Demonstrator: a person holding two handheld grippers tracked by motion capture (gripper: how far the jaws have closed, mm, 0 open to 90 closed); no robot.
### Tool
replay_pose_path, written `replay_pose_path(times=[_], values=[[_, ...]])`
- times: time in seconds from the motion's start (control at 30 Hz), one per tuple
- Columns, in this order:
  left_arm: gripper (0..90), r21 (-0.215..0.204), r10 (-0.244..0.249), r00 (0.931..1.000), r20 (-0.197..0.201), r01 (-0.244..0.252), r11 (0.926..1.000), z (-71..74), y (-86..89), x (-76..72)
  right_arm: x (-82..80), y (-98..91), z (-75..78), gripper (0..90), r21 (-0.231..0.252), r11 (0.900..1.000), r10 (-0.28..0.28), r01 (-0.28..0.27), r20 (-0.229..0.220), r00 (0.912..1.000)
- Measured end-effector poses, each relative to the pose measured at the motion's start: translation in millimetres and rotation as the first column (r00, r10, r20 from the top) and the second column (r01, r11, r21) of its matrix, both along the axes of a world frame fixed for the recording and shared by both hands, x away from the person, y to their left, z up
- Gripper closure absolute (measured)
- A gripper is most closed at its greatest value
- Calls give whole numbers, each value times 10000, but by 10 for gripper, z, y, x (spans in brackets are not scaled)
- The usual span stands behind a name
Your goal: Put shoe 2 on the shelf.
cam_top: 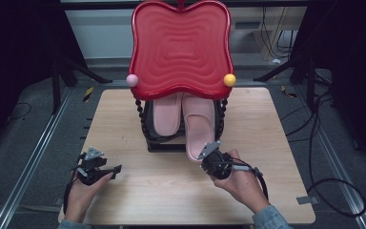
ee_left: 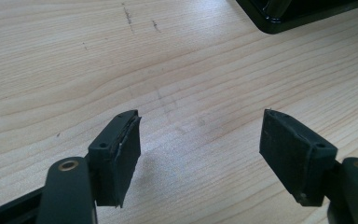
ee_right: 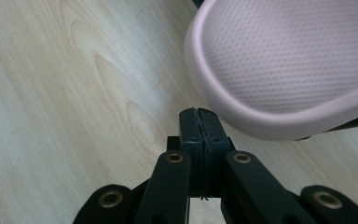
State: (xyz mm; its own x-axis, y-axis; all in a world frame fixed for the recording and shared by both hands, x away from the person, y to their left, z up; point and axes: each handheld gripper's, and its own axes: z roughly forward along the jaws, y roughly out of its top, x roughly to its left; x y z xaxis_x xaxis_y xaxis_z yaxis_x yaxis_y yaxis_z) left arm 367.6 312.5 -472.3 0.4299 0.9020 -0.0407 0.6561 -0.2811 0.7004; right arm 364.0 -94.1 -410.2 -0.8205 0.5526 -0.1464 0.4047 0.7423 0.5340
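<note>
- A person's right tongs (cam_top: 205, 157) sit pressed fully together with nothing between them, their tip just beside the near end of a pink slipper (cam_top: 199, 128) that overhangs the front of a black rack (cam_top: 164, 143) at the middle of the wooden surface (cam_top: 138, 191).
- In the right gripper view the slipper's rounded rim (ee_right: 242, 116) lies just ahead and to the upper right of the closed pads (ee_right: 199, 126); whether pad and rim touch cannot be made out.
- The slipper's long axis runs from the tongs away toward the far side of the surface, under a red tray-like top (cam_top: 181, 47) that caps the rack; a second pink slipper (cam_top: 166, 114) lies parallel beside it, set deeper in.
- The right hand (cam_top: 240, 183) is much the nearer to the overhanging slipper; by the look of it, any push or nudge along that axis would fall to this side.
- The left tongs (cam_top: 108, 171) rest well apart from the rack, low over bare wood, jaws spread wide and empty; in their own view a corner of the rack's black base (ee_left: 303, 14) is cut off at the top edge.
- Hidden: the far ends of both slippers under the red top, which carries a pink ball (cam_top: 132, 80) and a yellow ball (cam_top: 229, 79) at its near corners, and how the rack supports the slippers.
</note>
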Motion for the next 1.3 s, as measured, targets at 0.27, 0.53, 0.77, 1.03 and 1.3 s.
replay_pose_path(times=[0.27,0.53,0.77,1.03,1.3], values=[[286,-10,11,10000,-6,-11,10000,-5,8,3,134,62,79,900,202,9998,-24,24,18,10000],[286,-19,-8,10000,-46,8,10000,-25,-7,8,414,169,201,900,400,9991,-172,168,76,9998],[286,-32,-15,10000,-37,15,10000,-23,-6,7,460,200,185,900,557,9983,-192,189,45,9998],[286,13,-31,10000,-46,31,10000,-19,-14,7,349,158,312,900,864,9961,-183,148,401,9990],[286,-36,-14,10000,-33,14,10000,-20,-3,8,477,172,273,900,836,9961,-314,299,174,9994]])
